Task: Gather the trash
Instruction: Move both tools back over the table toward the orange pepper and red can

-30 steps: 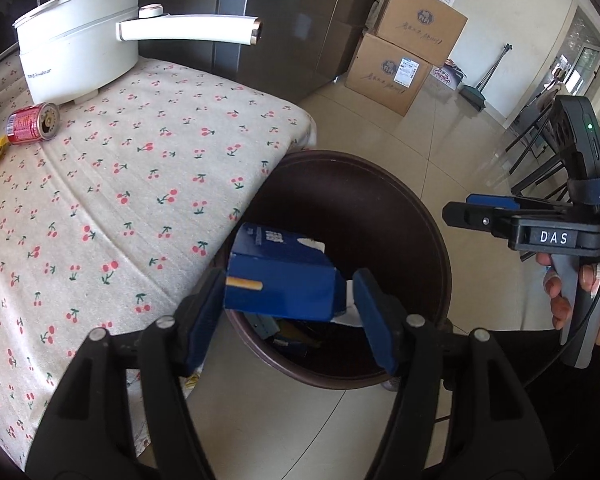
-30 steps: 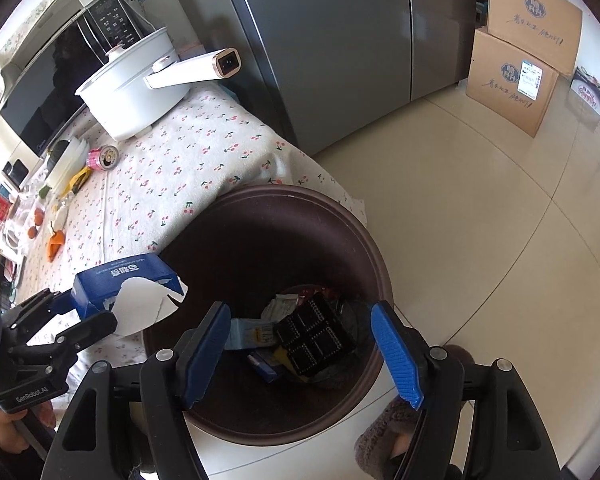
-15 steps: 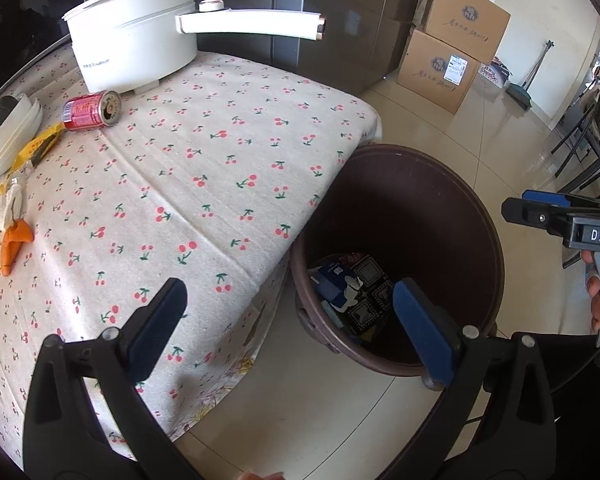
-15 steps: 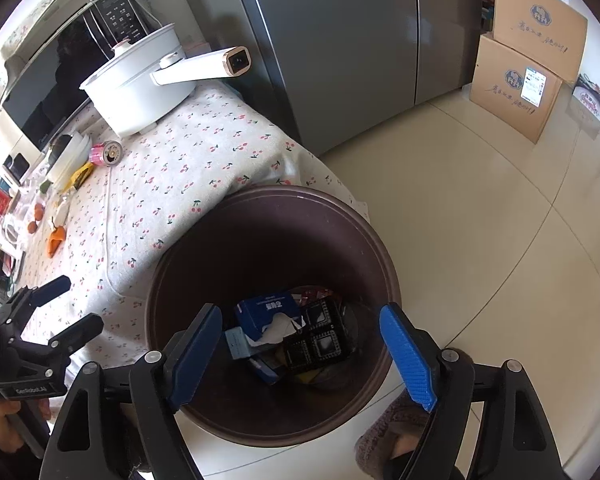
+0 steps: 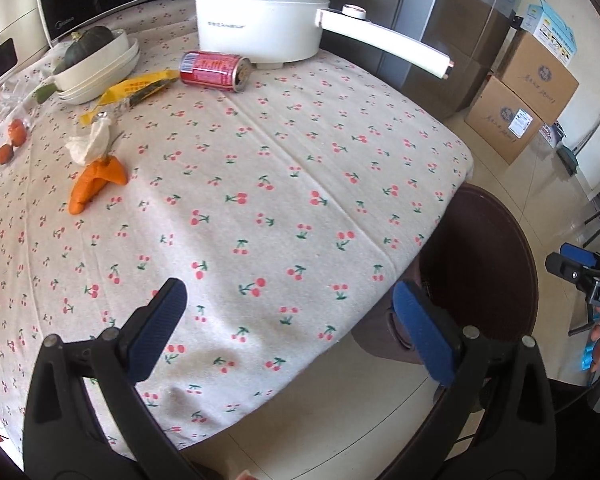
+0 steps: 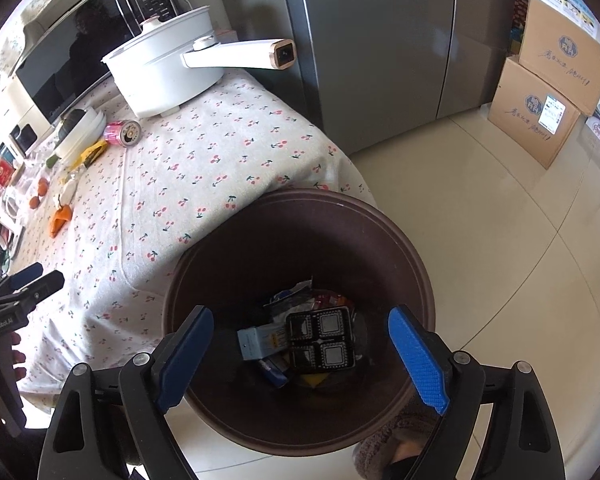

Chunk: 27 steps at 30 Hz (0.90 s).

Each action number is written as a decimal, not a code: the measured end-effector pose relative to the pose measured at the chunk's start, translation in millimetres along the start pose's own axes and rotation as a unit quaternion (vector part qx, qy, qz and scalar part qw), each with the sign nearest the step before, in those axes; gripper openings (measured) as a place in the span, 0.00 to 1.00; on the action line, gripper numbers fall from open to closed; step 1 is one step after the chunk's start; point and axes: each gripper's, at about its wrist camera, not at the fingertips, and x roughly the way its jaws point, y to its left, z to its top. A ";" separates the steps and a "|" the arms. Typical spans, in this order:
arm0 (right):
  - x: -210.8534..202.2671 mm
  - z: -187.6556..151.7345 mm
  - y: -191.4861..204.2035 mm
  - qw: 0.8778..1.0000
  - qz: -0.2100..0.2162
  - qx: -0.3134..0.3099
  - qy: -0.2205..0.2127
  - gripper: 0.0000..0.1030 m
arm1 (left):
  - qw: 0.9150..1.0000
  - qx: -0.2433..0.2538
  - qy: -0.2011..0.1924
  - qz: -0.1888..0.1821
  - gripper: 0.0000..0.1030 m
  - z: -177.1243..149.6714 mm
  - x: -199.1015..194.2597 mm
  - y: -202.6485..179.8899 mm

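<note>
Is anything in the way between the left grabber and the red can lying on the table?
Nothing visible is. The left gripper hangs open over bare tablecloth, and the red can lies on its side farther back. The white pot sits behind the can, not in front.

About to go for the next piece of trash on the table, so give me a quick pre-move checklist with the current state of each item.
1. Left gripper open and holding nothing: ok.
2. Right gripper open and holding nothing, above the trash bin: ok.
3. Trash left on the tablecloth: not ok; the red can lies on its side, with the yellow wrapper, crumpled tissue and orange peel nearby.
4. Path from left gripper to the can: ok, bare cloth between.
5. Bin has room: ok, trash only at the bottom.
6. Can empty: cannot tell.
</note>
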 end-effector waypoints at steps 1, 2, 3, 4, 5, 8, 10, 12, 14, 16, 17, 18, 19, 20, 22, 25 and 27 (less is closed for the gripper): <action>0.6 1.6 4.7 1.000 0.001 -0.004 0.000 0.88 | 1.000 -0.004 -0.001 0.003 1.00 1.4 -1.6 6.2; 1.2 2.8 9.3 1.000 0.001 -0.008 -0.001 0.88 | 1.000 -0.009 -0.001 0.006 1.00 2.7 -2.4 11.7; 1.6 4.5 14.1 1.000 0.001 -0.012 -0.002 0.88 | 1.000 -0.014 -0.001 0.008 1.00 2.9 -3.6 17.2; 2.0 5.9 18.9 1.000 0.002 -0.016 -0.003 0.88 | 1.000 -0.019 -0.001 0.011 1.00 2.9 -4.5 22.7; 2.6 7.9 24.2 1.000 0.003 -0.020 -0.004 0.88 | 1.000 -0.024 0.000 0.014 1.00 3.1 -5.2 28.4; 5.1 14.2 41.6 0.999 0.008 -0.031 -0.004 0.88 | 0.999 -0.040 -0.001 0.024 1.00 4.1 -6.6 45.6; 7.4 18.8 54.1 0.999 0.012 -0.039 -0.005 0.88 | 0.998 -0.047 -0.002 0.033 1.00 5.0 -6.8 56.3; 9.4 23.8 66.6 0.999 0.018 -0.046 -0.007 0.88 | 0.998 -0.056 -0.002 0.041 1.00 6.3 -5.9 67.8; 12.5 27.9 79.0 0.998 0.023 -0.051 -0.007 0.88 | 0.997 -0.063 0.001 0.049 1.00 7.0 -4.5 79.1; 17.1 32.0 91.6 0.998 0.028 -0.055 -0.006 0.88 | 0.996 -0.069 0.003 0.060 1.00 8.1 -2.5 90.4; 20.4 33.7 97.3 0.998 0.030 -0.058 -0.004 0.88 | 0.995 -0.073 0.003 0.065 1.00 8.6 -1.7 96.6; 23.8 35.4 102.9 0.998 0.032 -0.061 -0.002 0.88 | 0.995 -0.078 0.002 0.068 1.00 9.6 -0.8 102.8; 26.9 37.1 108.4 0.997 0.033 -0.063 0.000 0.88 | 0.994 -0.083 0.002 0.071 1.00 11.3 0.2 109.3; 30.1 38.8 113.5 0.997 0.035 -0.065 0.002 0.88 | 0.993 -0.090 0.002 0.072 1.00 13.4 1.9 116.4; 35.6 41.9 122.7 0.997 0.038 -0.069 0.005 0.88 | 0.991 -0.108 0.000 0.075 1.00 18.0 4.5 130.0; 42.4 47.1 133.6 0.996 0.043 -0.074 0.009 0.88 | 0.987 -0.139 -0.014 0.083 1.00 26.4 10.2 147.9; 45.5 49.6 138.2 0.996 0.047 -0.074 0.011 0.88 | 0.984 -0.154 -0.027 0.085 1.00 32.2 15.7 155.1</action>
